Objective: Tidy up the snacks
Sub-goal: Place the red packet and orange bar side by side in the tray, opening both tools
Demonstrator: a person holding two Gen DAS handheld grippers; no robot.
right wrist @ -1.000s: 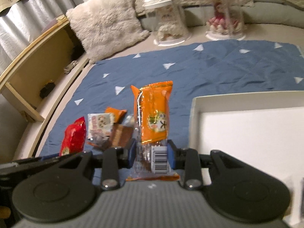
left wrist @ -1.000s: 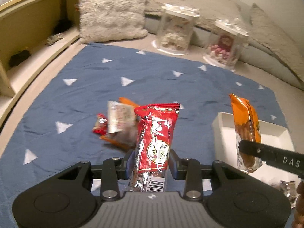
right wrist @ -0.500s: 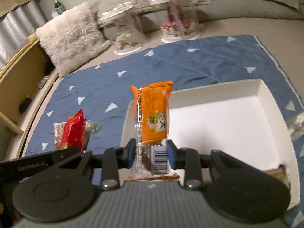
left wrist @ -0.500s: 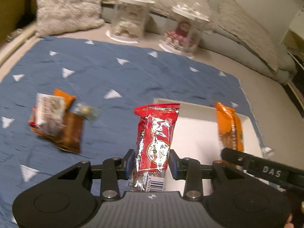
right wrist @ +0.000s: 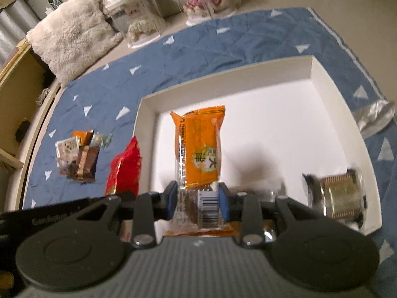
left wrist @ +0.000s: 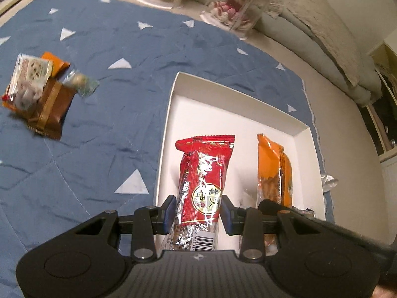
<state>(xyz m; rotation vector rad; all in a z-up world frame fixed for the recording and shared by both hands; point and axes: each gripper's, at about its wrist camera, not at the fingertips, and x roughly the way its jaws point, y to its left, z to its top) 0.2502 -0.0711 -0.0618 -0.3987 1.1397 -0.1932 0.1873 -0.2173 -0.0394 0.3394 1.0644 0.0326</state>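
Observation:
My left gripper (left wrist: pixel 197 214) is shut on a red snack packet (left wrist: pixel 204 173) and holds it over the left part of the white tray (left wrist: pixel 171 104). My right gripper (right wrist: pixel 197 198) is shut on an orange snack packet (right wrist: pixel 201 146) and holds it over the same tray (right wrist: pixel 223 74). The orange packet also shows in the left wrist view (left wrist: pixel 274 171), to the right of the red one. The red packet shows in the right wrist view (right wrist: pixel 125 167) at the tray's left edge. A round wrapped snack (right wrist: pixel 340 196) lies in the tray's near right corner.
A small pile of loose snacks (left wrist: pixel 37 92) lies on the blue blanket (left wrist: pixel 99 149) left of the tray; it also shows in the right wrist view (right wrist: pixel 77 155). Two clear display boxes (left wrist: pixel 235 7) and a fluffy pillow (right wrist: pixel 69 32) stand at the back. A clear wrapper (right wrist: pixel 374 119) lies right of the tray.
Both grippers have carried their packets from above the snack pile rightwards to over the white tray and lowered towards it. The pile stays on the blanket.

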